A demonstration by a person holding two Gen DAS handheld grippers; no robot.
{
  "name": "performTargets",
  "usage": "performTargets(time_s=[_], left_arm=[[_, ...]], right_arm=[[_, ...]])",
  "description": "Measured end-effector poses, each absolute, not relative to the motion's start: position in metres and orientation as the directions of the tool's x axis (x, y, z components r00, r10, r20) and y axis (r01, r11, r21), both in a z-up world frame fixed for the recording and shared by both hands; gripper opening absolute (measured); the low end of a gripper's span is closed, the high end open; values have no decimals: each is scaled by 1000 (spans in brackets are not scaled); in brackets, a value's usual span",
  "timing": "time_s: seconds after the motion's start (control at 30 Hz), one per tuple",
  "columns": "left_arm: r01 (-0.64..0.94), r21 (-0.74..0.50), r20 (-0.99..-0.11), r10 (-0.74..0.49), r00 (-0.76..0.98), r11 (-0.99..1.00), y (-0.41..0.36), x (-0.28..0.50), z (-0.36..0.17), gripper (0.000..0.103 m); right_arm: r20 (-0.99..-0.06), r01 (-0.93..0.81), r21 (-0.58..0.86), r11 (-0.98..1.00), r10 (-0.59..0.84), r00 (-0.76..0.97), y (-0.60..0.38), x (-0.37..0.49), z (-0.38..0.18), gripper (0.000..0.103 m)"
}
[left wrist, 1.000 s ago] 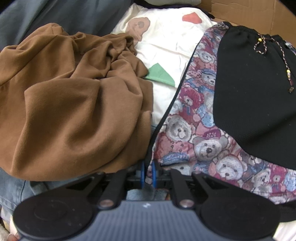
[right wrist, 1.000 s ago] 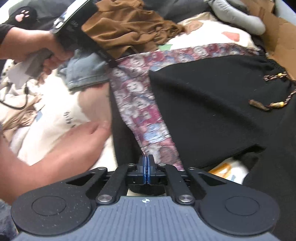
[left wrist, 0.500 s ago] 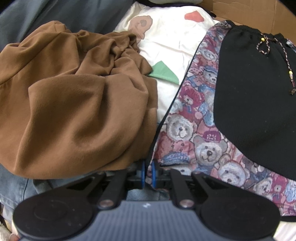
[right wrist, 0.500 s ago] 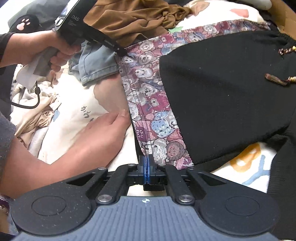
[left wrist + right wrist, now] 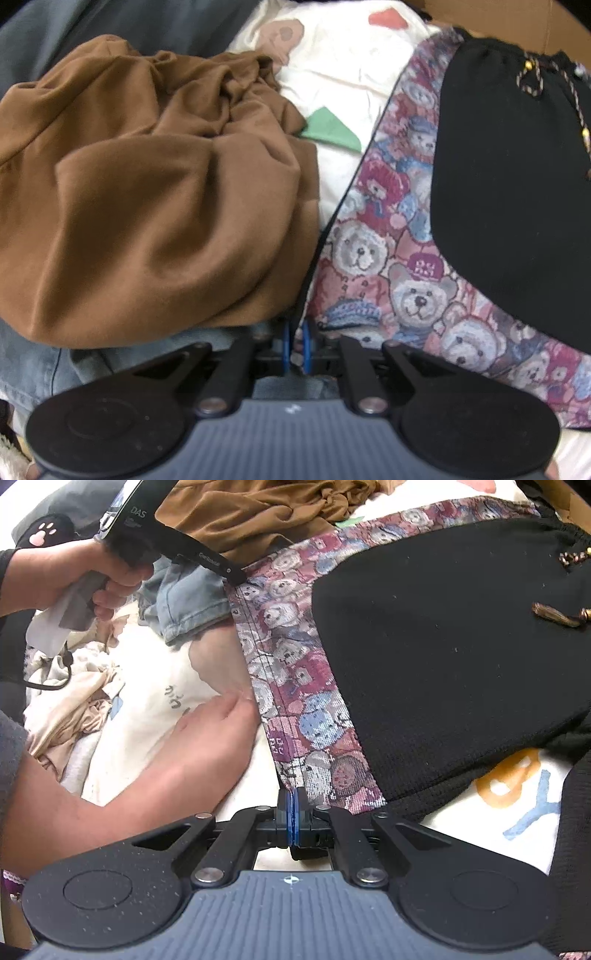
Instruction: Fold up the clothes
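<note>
A teddy-bear print garment [image 5: 413, 295] with a black knit panel [image 5: 509, 184] lies spread on the bed. My left gripper [image 5: 295, 343] is shut on its near edge, right beside a crumpled brown garment [image 5: 147, 192]. In the right wrist view my right gripper [image 5: 294, 808] is shut on one corner of the bear-print strip [image 5: 291, 664]. The left gripper [image 5: 236, 579], held by a hand, pinches the strip's far corner. The strip runs straight between the two. A beaded drawstring [image 5: 554, 614] lies on the black panel [image 5: 443, 646].
A bare hand [image 5: 218, 734] rests flat on the white printed sheet [image 5: 517, 786] just left of the strip. Blue denim [image 5: 184, 598] lies under the brown garment [image 5: 258, 513]. Beige clothes [image 5: 70, 709] are heaped at left. Cardboard [image 5: 498, 18] borders the far side.
Both grippers kept their grip while the bear-print edge was drawn out longer and straighter. The bare hand slid along the sheet beside the strip. The right view moved in toward the garment.
</note>
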State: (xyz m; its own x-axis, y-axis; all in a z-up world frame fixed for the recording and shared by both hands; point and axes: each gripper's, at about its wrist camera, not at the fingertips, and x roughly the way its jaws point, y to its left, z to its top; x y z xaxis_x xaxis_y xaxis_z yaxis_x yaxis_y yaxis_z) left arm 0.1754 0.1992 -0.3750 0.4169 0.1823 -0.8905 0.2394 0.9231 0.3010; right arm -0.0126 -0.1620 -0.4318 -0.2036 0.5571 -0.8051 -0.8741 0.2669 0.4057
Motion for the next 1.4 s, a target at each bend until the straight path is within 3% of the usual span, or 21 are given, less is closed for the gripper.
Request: performTargets(time_s=[0.2,0.27,0.33,0.63,0.87,1.03,1.17,1.4], left_arm=[[223,315,-884,200,422,923,192,179,-370,14],[201,300,-875,185,448,933,192,177,-360,14],[188,303,-861,184,474,934,190,176,-353,14],[218,257,-836,104,540,941,168,179,-338,14],[297,209,-868,36,496,932,148,185,-364,14],[336,208,-891,36,452,918,142,190,-385,13],[356,234,-891,54,450,904,144,191,-391,3],[382,262,-886,64,459,886,145,187,-394,3]], right_arm=[[-774,-842,471,262,581,-252,-176,3,-418,5],[-758,-820,498,284,602,-252,-184,10,-412,19],[-752,-800,506,322,619,-226,-194,19,-407,25],[-772,-679,509,529,629,-89,-224,62,-417,24],[-774,-600,533,597,630,-61,-226,79,-430,19],[-780,-569,538,622,623,-57,-221,88,-441,17],[-779,-551,541,635,625,-46,-214,94,-445,19],[-777,-530,534,658,629,-2,-209,103,-443,20]])
